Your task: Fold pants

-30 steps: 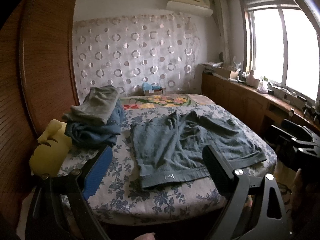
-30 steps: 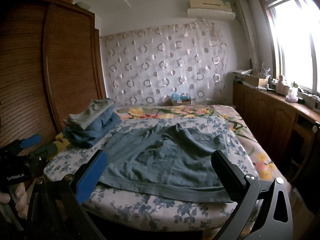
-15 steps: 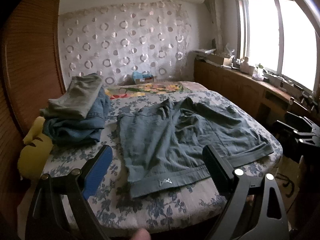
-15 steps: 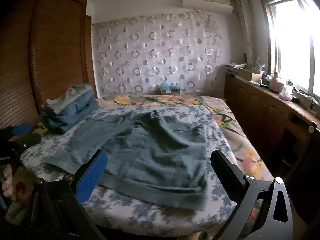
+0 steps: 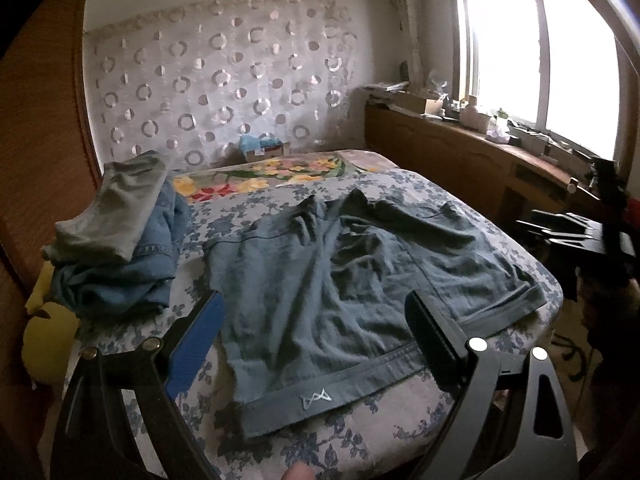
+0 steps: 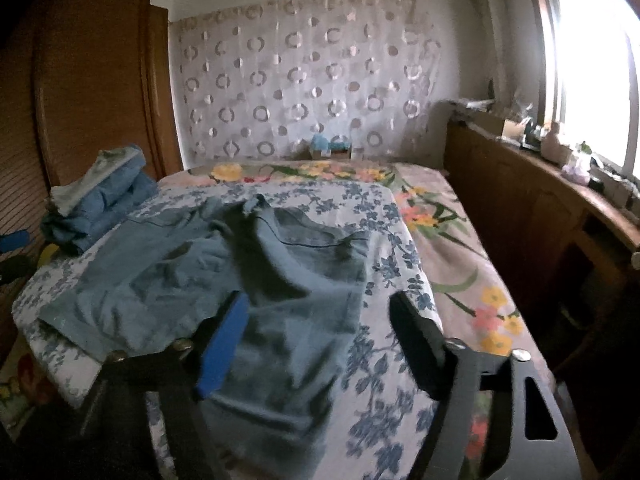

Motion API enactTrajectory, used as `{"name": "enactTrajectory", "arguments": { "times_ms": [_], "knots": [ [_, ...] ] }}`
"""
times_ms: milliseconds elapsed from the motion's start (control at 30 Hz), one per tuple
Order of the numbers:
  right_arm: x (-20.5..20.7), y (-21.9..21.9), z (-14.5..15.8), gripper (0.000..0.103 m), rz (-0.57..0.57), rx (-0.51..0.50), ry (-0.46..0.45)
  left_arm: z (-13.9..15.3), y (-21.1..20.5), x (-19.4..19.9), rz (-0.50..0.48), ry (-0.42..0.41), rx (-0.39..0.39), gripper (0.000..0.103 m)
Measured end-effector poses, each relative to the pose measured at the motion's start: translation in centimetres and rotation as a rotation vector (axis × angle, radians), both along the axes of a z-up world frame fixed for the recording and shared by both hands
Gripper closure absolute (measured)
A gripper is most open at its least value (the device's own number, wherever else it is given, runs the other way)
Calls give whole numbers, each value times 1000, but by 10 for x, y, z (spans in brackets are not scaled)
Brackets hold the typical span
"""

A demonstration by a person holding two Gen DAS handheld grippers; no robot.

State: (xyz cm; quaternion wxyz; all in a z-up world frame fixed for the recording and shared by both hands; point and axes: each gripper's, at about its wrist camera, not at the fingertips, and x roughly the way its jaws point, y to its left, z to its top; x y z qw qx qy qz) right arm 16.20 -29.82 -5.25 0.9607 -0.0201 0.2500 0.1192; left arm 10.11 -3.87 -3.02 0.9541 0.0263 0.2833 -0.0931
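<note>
Jaws: left gripper (image 5: 314, 338) is spread wide, nothing pinched; its blue pad and black pad straddle the near waistband area of the pants (image 5: 352, 280), above the cloth, no contact visible. Right gripper (image 6: 320, 334) has just been closing, now at a mid gap and not clamped on anything; the near right corner of the pants (image 6: 224, 284) sits in the gap between the fingers, but the view is motion-blurred, so I can't confirm pad contact.

Pants: grey-blue shorts, spread flat but wrinkled on the bed (image 5: 404, 188), waistband toward the near edge, white logo stitched on the band. Legs point toward the headboard side. Creases bunch around the crotch.

Bed cover: blue floral sheet, with a brighter flowered sheet showing along the far end and right side.

Other stuff: stack of folded clothes (image 5: 116, 232) at the far left of the bed, grey piece on top of denim, well apart from the pants. Yellow plush (image 5: 48, 344) at the left edge just below that stack. Small box with blue item (image 5: 262, 148) at the head of the bed against the circle-pattern curtain (image 5: 224, 80). Wooden wardrobe (image 6: 96, 92) on the left, window (image 5: 536, 52) and cluttered wooden ledge on the right.
</note>
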Motion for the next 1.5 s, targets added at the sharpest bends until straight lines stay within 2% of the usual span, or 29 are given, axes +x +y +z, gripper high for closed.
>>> {"name": "enactTrajectory", "arguments": {
  "times_ms": [200, 500, 633, 767, 933, 1000, 1100, 1300, 1400, 1500],
  "knots": [
    [35, -11, 7, 51, 24, 12, 53, 5, -1, 9, -23, 0, -5, 11],
    [89, -23, 11, 60, -1, 37, 189, 5, -8, 27, -49, 17, -7, 11],
    [103, -24, 17, 60, -24, 90, 255, 4, -12, 27, -50, 16, -9, 11],
    [103, -12, 22, 63, -28, 14, 275, 1, -14, 24, -55, 26, -10, 11],
    [102, -9, 22, 73, -42, -56, 311, -4, -14, 25, -52, 37, -2, 11],
    [103, -7, 29, 89, -46, -63, 319, -7, -14, 26, -42, 44, 4, 11],
    [97, -12, 36, 99, -55, -60, 316, -11, -12, 25, -39, 55, 4, 11],
    [90, -33, 45, 101, -185, -38, 268, -16, -11, 24, -40, 64, -1, 11],
    [85, -37, 45, 100, -203, -31, 287, -18, -11, 24, -39, 69, 1, 11],
    [82, -37, 47, 100, -177, 22, 293, -20, -8, 24, -34, 71, -2, 11]
  ]
}}
